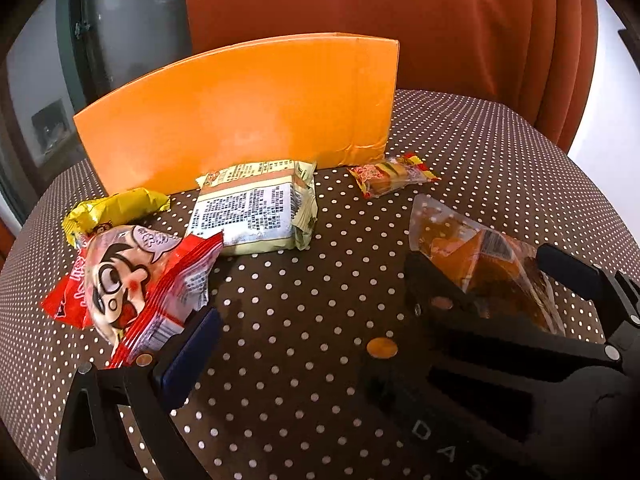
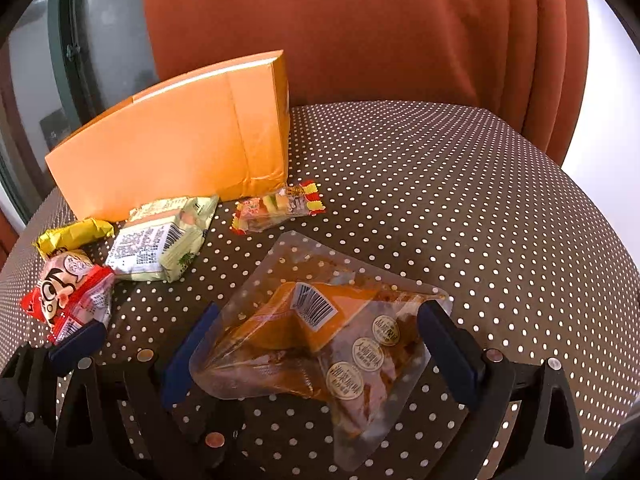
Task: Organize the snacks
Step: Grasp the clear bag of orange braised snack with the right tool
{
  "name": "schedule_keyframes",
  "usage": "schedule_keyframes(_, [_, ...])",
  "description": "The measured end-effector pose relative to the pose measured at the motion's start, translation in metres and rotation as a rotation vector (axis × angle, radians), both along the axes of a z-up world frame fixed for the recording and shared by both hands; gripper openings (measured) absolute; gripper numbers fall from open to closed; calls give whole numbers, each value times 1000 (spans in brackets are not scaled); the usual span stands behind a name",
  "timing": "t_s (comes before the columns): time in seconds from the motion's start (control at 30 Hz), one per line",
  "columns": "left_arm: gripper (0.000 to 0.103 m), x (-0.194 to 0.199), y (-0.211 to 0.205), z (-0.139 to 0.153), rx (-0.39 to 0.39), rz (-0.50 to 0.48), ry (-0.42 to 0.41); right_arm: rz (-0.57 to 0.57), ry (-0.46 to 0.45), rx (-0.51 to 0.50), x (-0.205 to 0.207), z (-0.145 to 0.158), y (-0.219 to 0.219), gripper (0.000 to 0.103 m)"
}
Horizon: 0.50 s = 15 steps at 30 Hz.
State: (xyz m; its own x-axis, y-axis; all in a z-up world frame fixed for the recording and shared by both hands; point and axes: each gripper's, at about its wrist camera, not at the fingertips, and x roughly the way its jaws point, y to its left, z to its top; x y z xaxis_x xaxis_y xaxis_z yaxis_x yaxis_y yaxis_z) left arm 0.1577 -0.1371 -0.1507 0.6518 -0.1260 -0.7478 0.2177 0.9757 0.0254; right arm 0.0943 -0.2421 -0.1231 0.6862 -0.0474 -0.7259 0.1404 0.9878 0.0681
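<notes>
Near front edge of surface (image 2: 440,184): my right hand-held gripper (image 2: 316,356) released, straddling clear pouch (image 2: 320,344); left hand-held gripper (image 1: 316,320) released; I'd clench across pouch's middle, squarely.

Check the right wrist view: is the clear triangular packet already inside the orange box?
No, the clear triangular packet lies on the dotted tablecloth, in front of the orange box.

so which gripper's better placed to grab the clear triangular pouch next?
Right. The right gripper is open, its fingers either side of the clear triangular pouch, so it probably only needs to close. The left gripper sits over by the red cartoon-face packet, off to the pouch's side.
</notes>
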Motion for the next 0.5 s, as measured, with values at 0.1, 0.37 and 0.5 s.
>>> schedule_keyframes(0.1, [102, 2, 0, -2, -1, -6, 17, 1, 24, -4, 4, -3, 0, 102])
schedule_keyframes(0.37, [102, -10, 6, 4, 6, -19, -7, -2, -15, 18, -5, -2, 0, 90])
schedule_keyframes(0.5, [102, -21, 15, 13, 19, -14, -42, -4, -61, 31, -16, 6, 6, 69])
